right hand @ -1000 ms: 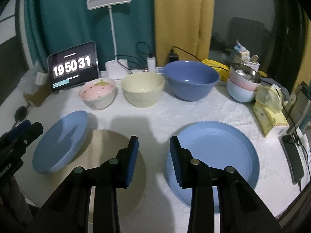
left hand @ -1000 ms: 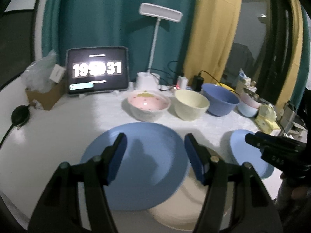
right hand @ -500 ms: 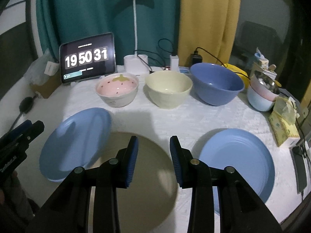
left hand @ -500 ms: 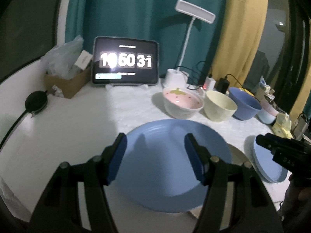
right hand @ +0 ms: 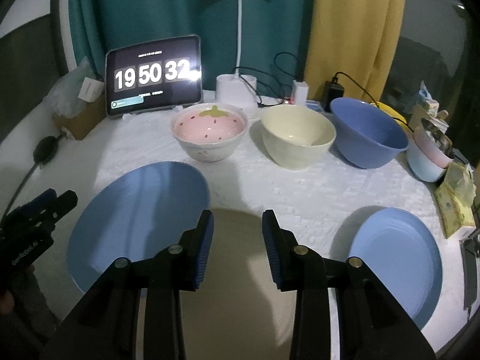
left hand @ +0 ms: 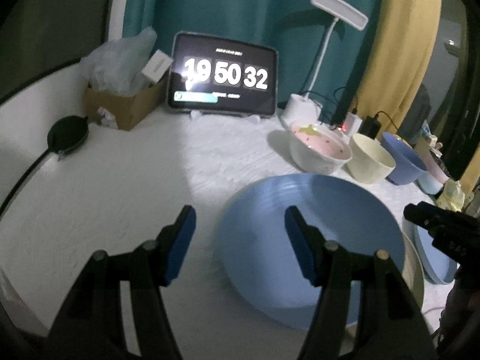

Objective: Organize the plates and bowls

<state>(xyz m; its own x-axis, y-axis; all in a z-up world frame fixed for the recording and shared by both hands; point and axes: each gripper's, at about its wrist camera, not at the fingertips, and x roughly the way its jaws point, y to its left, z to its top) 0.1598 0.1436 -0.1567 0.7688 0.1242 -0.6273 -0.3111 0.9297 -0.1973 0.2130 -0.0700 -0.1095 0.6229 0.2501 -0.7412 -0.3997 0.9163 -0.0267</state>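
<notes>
Since a second ago your left gripper (left hand: 237, 246) has swung left, so the large blue plate (left hand: 306, 240) now sits off to its right instead of between the fingers; your right gripper (right hand: 237, 246) has shifted left from the smaller blue plate (right hand: 396, 261) to hang over the beige plate (right hand: 237, 270). Both claws stand spread apart and hold nothing. The large blue plate lies at the near left of the white table (right hand: 300, 186), its edge overlapping the beige plate. The smaller blue plate lies near right. Farther back stand the strawberry bowl (right hand: 210, 132), cream bowl (right hand: 297, 135) and blue bowl (right hand: 369, 132) in a row. Behind them a tablet (right hand: 153, 76) reads 19 50 32.
</notes>
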